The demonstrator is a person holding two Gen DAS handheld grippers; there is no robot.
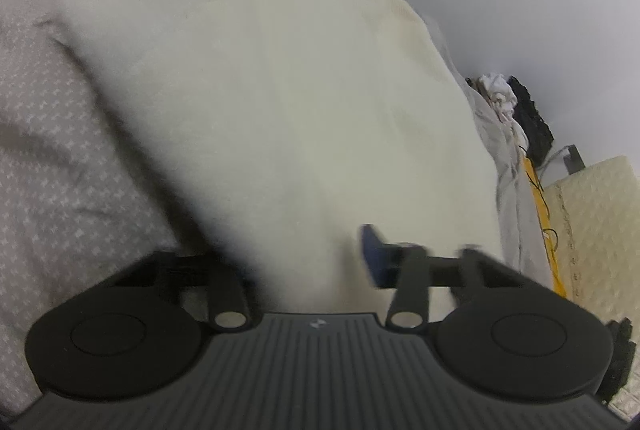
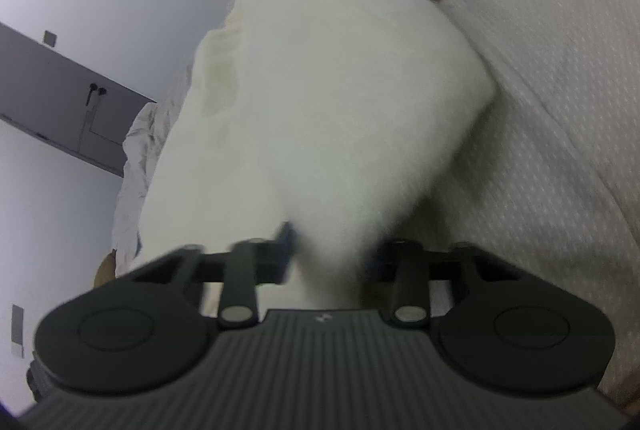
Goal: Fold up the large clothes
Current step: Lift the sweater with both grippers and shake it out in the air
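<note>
Cloth first: large white fleecy garment (image 1: 280, 102) w/ a dark blue patch at its far end lies spread on the pale patterned bedsheet (image 1: 60, 158), running from both grippers away toward the wall. Left gripper (image 1: 316, 262) has the near edge bunched between its tongs; blue pad shows on one side only, other side blurred, so looks like a pinch on the fabric but can't tell for sure. Right gripper (image 2: 328, 254) likewise: white cloth fills the gap between its blue pads, prob. pinched, edges smeared by blur. Risks: thick fluffy pile may give a shallow bite, so a corner could slip out on lifting & the fold goes crooked. Uneven pull btwn hands would skew the edge. Garment lies close to the bed's side near the clutter (image 1: 516, 110), so dragging could slide it off.
</note>
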